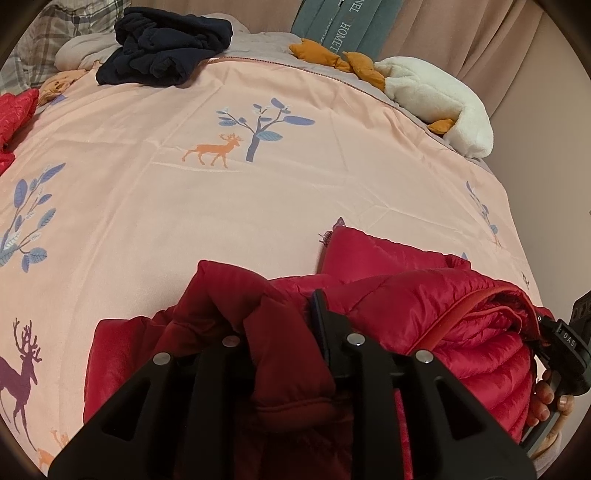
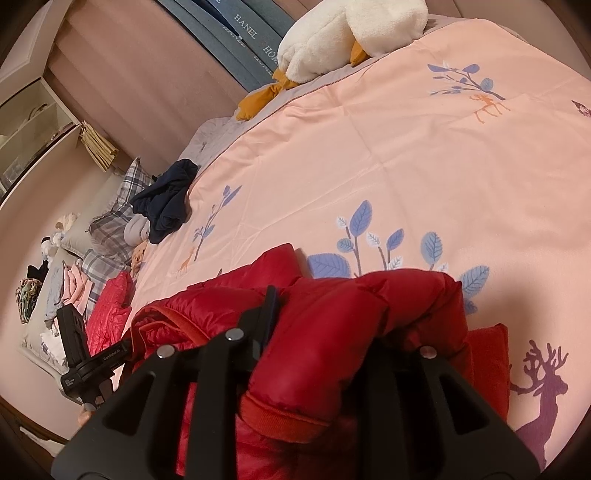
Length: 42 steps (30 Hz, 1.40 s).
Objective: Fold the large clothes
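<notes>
One red puffer jacket (image 1: 424, 314), quilted, glossy, bunched, cuffs between gripper jaws

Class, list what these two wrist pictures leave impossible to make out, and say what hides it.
- Left wrist view: left gripper finger on the left, buried under the red jacket.
- Right wrist view: right gripper finger on the right, covered by jacket cuff.
- Both views: headboard lettering, cut off.
</notes>
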Motion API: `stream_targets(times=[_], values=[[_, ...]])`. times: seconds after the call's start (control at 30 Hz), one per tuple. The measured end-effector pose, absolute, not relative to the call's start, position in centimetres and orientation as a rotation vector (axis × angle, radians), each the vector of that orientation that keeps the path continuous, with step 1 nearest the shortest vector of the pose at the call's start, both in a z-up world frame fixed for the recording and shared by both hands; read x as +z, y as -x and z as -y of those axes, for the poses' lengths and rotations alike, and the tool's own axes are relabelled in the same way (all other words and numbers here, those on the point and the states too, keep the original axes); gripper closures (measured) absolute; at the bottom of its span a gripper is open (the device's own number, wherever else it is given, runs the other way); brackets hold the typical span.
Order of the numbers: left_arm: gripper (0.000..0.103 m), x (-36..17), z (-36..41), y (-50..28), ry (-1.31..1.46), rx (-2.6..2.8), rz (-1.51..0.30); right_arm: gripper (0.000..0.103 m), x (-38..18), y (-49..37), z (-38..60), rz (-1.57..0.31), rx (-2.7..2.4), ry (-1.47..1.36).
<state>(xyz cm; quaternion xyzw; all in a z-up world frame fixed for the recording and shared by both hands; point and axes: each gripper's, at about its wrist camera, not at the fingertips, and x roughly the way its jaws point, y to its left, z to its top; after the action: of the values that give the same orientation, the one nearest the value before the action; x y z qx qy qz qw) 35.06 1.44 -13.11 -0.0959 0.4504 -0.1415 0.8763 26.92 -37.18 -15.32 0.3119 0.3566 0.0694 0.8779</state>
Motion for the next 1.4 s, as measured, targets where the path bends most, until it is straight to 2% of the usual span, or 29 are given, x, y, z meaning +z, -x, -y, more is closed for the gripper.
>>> stream_targets(times=[0.47,0.77,0.83,0.93,1.1,1.27,1.4], values=[[0.074,-12.2,-1.5,-34.4,0.201,-0.273,-0.924,0.073,-14.6,-25.7,37.0,-0.746,0.145,-0.678],[0.066,-11.5,-1.8,-34.0,0.226,-0.27,-0.903,0.067,-14.0,-25.3,37.1,-0.744,0.151,-0.702],[0.055,-11.4,-1.8,-34.0,0.238,-0.278,-0.901,0.065,-13.8,-25.4,37.1,-0.742,0.154,-0.708],[0.045,-11.0,-1.7,-33.7,0.242,-0.286,-0.885,0.06,-13.6,-25.4,37.2,-0.739,0.155,-0.709],[0.044,-10.8,-1.5,-33.6,0.232,-0.283,-0.879,0.057,-13.4,-25.2,37.3,-0.737,0.157,-0.714],[0.043,-10.7,-1.5,-33.6,0.234,-0.281,-0.879,0.045,-13.1,-25.2,37.4,-0.728,0.154,-0.716],[0.042,-10.6,-1.5,-33.6,0.235,-0.279,-0.878,0.044,-12.9,-25.3,37.6,-0.727,0.152,-0.713]])
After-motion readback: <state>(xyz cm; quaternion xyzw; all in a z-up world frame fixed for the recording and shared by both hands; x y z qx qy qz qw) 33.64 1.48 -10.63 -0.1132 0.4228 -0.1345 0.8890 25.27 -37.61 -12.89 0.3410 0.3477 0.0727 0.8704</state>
